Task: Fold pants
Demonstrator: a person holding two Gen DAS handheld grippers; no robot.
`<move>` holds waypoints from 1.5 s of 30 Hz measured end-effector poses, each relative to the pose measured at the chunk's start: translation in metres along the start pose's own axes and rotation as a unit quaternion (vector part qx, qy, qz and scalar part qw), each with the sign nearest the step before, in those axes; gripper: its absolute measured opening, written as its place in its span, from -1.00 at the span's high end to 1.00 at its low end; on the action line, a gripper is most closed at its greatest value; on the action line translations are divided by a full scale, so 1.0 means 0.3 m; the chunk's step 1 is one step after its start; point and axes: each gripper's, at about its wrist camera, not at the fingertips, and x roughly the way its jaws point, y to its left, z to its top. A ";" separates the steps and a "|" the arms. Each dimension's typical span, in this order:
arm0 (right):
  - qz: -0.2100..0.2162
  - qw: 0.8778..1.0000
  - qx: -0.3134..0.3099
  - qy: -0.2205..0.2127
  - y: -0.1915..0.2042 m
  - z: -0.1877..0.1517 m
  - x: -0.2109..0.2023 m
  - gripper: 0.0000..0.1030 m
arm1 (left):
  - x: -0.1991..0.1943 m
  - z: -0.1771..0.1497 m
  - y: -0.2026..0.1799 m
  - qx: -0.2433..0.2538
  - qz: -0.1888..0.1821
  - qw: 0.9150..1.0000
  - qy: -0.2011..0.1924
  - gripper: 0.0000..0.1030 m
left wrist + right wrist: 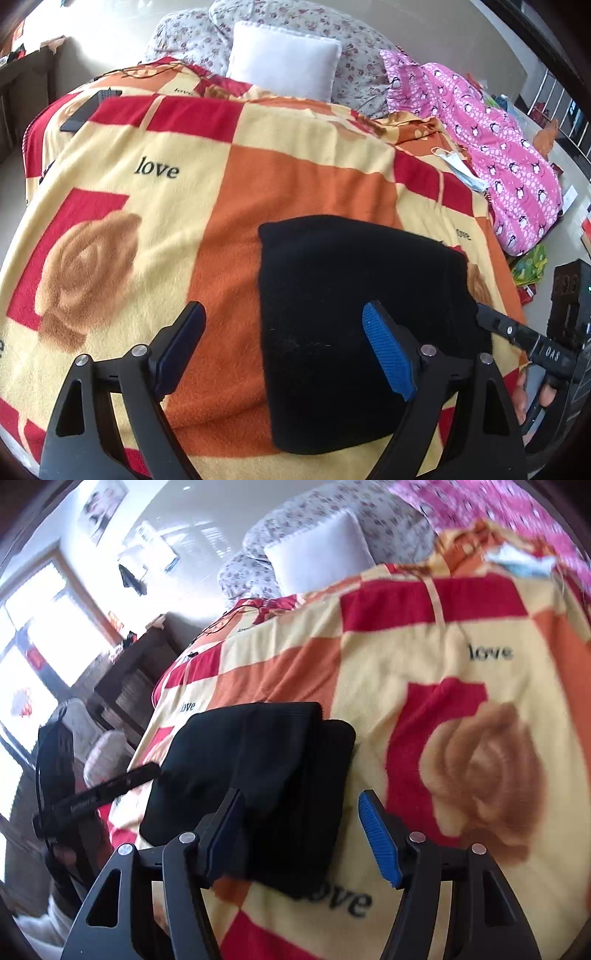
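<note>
The black pants [351,314] lie folded into a compact rectangle on the checked red, orange and yellow blanket [184,229]. My left gripper [284,350] is open and empty, hovering over the pants' left edge. In the right wrist view the folded pants [258,775] lie flat, with an upper layer over a lower one. My right gripper [303,838] is open and empty just above their near right part. The other gripper's finger [517,336] shows at the pants' right edge; the left one [103,794] shows in the right wrist view.
A white pillow [284,62] and floral pillows [332,33] lie at the bed's head. A pink penguin-print garment [498,147] and a face mask [458,166] lie at the right. A dark flat object [85,114] lies far left. A wooden cabinet [129,675] stands beside the bed.
</note>
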 end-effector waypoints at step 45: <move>-0.069 0.997 -0.036 -0.017 -0.017 0.302 0.206 0.05 | 0.216 0.260 -0.061 0.022 0.026 0.999 -0.007 -0.06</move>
